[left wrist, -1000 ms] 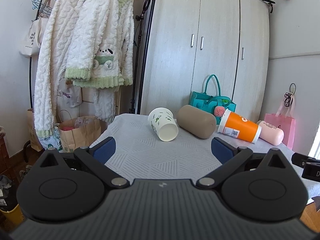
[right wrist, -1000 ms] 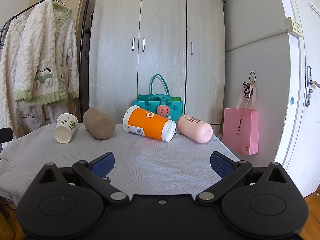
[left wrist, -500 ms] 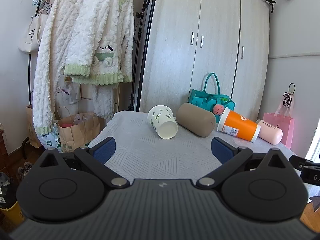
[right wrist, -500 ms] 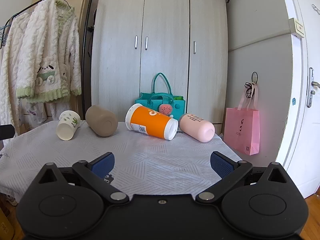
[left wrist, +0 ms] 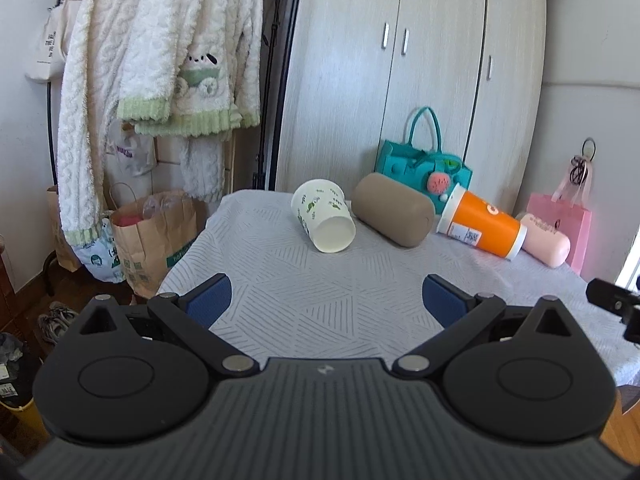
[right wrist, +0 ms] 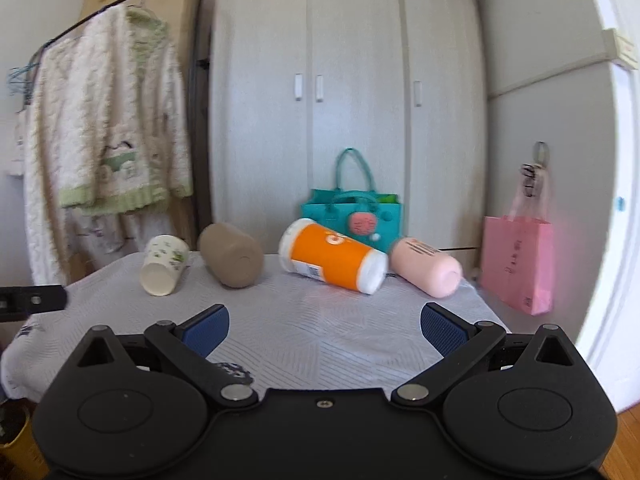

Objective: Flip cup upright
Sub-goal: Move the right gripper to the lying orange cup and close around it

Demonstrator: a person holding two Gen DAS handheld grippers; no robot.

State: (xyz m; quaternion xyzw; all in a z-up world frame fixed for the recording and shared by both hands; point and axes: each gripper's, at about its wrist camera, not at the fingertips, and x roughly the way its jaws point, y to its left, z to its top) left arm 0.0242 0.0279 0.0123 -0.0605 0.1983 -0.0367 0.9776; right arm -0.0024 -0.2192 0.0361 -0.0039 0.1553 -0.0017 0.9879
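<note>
left wrist view. left claw [left wrist: 326,294] spread wide, blue pads [left wrist: 210,294] well apart, nothing between them; it hangs over the near part of the surface [left wrist: 340,304], which wears a pale cloth with a line pattern. four cups lie on their sides in a row at the far edge. white paper cup [left wrist: 324,216] with green leaf print sits leftmost, open mouth turned toward the camera and slightly right. just right of it, the tan cup [left wrist: 394,209], lying lengthwise. then the orange cup [left wrist: 482,227], white lid end pointing back left. pink cup [left wrist: 544,240] at the far right, close against the orange one; contact not clear. teal bag [left wrist: 420,160] stands behind the row against the wardrobe [left wrist: 400,80]. fluffy white robe [left wrist: 152,60] hangs on a rack at left, brown paper bag [left wrist: 156,236] on the floor below it. a black tip of the other tool shows at the right edge.

right wrist view. slightly blurred. right claw [right wrist: 324,326] also spread wide, holding nothing, over the near surface [right wrist: 320,332]. same row seen from the right: white paper cup [right wrist: 163,265] far left, mouth facing forward and down; tan cup [right wrist: 231,255]; orange cup [right wrist: 334,255]; pink cup [right wrist: 426,267]. pink gift bag [right wrist: 518,264] hangs on the wall at right.
</note>
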